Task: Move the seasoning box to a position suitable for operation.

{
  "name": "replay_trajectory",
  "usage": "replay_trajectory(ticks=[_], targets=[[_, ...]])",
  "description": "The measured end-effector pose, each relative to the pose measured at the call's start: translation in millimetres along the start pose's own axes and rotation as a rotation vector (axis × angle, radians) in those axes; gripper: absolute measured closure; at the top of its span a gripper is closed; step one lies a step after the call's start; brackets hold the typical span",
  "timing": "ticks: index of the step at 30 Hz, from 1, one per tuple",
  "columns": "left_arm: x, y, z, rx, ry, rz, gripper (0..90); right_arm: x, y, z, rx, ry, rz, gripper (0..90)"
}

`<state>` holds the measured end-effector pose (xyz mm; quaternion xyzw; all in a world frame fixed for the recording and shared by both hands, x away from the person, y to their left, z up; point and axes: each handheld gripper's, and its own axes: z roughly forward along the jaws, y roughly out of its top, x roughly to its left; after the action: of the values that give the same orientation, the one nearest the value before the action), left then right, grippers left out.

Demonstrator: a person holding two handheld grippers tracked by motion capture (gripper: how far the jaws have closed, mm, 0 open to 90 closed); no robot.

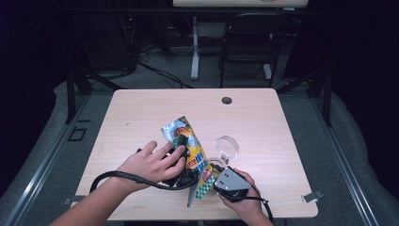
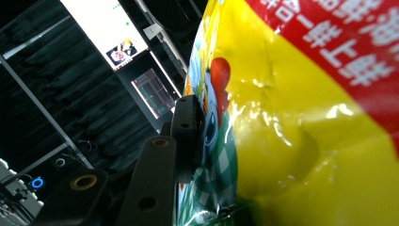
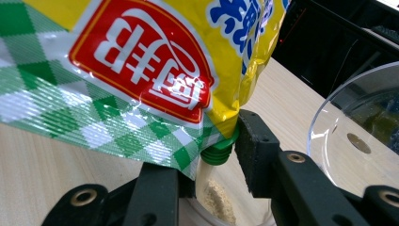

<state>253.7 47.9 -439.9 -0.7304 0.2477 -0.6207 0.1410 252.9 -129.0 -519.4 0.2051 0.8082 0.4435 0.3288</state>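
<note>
A yellow snack-style pouch (image 1: 189, 143) with green checks and a red label is tilted over the table, its green spout (image 3: 217, 150) pointing down. My left gripper (image 1: 181, 147) is shut on the pouch body; in the left gripper view one black jaw presses the foil (image 2: 291, 141) and the other is hidden behind it. A pale powder stream falls from the spout into a small clear jar (image 3: 221, 207). My right gripper (image 1: 217, 175) holds that jar, its jaws on either side below the spout.
A round clear lid (image 1: 227, 146) rests tilted on the wooden table (image 1: 263, 117) just right of the pouch. A cable hole (image 1: 227, 100) sits near the far edge. A black chair (image 1: 247, 42) stands beyond the table.
</note>
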Motion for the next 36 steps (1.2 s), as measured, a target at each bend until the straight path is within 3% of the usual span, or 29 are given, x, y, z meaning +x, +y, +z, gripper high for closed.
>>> replay_trajectory(ticks=[26,36], targets=[[2.1,0.8,-1.7,-0.012,0.016,0.004,74.4,-0.4,1.0,-0.7,-0.006,0.001,-0.001,69.8],[2.3,1.1,-2.4,-0.005,0.001,0.004,74.8,-0.7,0.9,-0.4,-0.01,0.0,-0.003,69.8]])
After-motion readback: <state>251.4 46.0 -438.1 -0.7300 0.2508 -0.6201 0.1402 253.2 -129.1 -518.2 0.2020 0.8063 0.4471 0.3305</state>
